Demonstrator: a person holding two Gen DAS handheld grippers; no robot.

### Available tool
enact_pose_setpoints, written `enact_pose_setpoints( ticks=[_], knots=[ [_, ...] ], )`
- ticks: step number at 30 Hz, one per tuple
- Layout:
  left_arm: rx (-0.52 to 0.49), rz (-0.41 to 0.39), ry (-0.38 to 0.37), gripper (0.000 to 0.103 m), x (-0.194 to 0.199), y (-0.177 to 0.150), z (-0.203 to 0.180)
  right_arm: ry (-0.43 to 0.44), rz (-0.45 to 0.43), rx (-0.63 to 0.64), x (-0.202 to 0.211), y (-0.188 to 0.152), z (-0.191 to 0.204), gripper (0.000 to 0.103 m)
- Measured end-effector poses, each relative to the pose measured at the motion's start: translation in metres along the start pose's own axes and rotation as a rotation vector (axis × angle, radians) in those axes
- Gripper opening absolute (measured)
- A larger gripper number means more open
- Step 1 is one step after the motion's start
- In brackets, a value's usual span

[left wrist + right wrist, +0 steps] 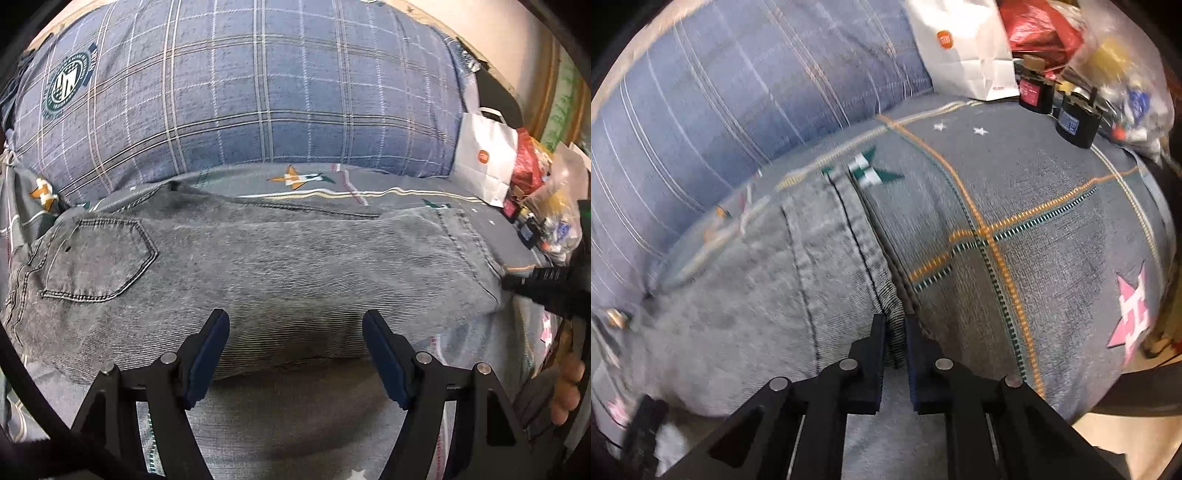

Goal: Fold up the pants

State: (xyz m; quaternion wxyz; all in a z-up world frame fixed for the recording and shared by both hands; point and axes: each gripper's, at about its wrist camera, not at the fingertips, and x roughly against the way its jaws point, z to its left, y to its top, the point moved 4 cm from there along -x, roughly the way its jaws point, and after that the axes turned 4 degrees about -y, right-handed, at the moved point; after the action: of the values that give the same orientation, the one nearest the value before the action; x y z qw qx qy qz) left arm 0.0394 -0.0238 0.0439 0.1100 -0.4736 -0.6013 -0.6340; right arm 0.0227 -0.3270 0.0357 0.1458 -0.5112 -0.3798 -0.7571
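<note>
Here the faded grey denim pants [258, 266] lay flat across the grey patterned bed cover [1052, 206], back pocket up (blue plaid pillow [240, 81] behind). Left tongs [295, 332] stood wide above the cloth, gripping nothing. Right tongs [895, 332] were pinched on the pants' hem edge.

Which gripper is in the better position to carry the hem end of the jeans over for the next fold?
Right. The right gripper is already shut on the hem of the jeans; the left gripper is open above the middle, holding nothing.
</note>
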Motion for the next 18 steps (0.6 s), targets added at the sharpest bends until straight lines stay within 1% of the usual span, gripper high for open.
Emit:
enact_pose_setpoints(
  ticks=[1,2,3,4,5,6,7,9,10,11,14,15,18],
  knots=[
    [-0.006,-0.004,-0.009,0.075,0.002,0.001,-0.002,0.038,-0.011,-0.029,0.006,0.0,-0.003,0.013],
    [-0.017,-0.013,-0.018,0.075,0.004,0.001,-0.005,0.114,-0.048,-0.073,0.017,0.004,-0.007,0.013],
    [-0.03,-0.023,-0.025,0.075,0.006,0.002,-0.009,0.15,-0.08,-0.085,0.028,0.007,-0.008,0.017],
    [-0.05,-0.032,-0.031,0.075,0.008,0.002,-0.013,0.167,-0.094,-0.08,0.028,0.014,-0.002,0.034],
    [-0.06,-0.031,-0.036,0.075,0.008,0.001,-0.016,0.185,-0.108,-0.069,0.035,0.018,0.001,0.049],
    [-0.076,-0.028,-0.049,0.075,0.008,0.001,-0.021,0.212,-0.115,-0.053,0.041,0.023,0.007,0.081],
    [-0.089,-0.027,-0.053,0.075,0.007,0.001,-0.025,0.241,-0.122,-0.034,0.047,0.027,0.013,0.087],
    [-0.125,-0.019,-0.05,0.075,0.004,0.002,-0.035,0.294,-0.139,0.008,0.054,0.039,0.025,0.087],
    [-0.136,-0.012,-0.054,0.075,0.003,0.003,-0.039,0.301,-0.138,0.024,0.055,0.039,0.032,0.087],
    [-0.144,-0.005,-0.063,0.075,0.001,0.004,-0.043,0.303,-0.129,0.05,0.052,0.047,0.038,0.087],
    [-0.186,0.026,-0.087,0.075,-0.01,0.009,-0.062,0.288,-0.098,0.061,0.033,0.061,0.034,0.087],
    [-0.207,0.038,-0.1,0.075,-0.014,0.01,-0.071,0.272,-0.085,0.05,0.028,0.062,0.026,0.087],
    [-0.27,0.089,-0.165,0.075,-0.033,0.012,-0.106,0.176,-0.018,0.01,0.007,0.064,-0.003,0.086]
  ],
)
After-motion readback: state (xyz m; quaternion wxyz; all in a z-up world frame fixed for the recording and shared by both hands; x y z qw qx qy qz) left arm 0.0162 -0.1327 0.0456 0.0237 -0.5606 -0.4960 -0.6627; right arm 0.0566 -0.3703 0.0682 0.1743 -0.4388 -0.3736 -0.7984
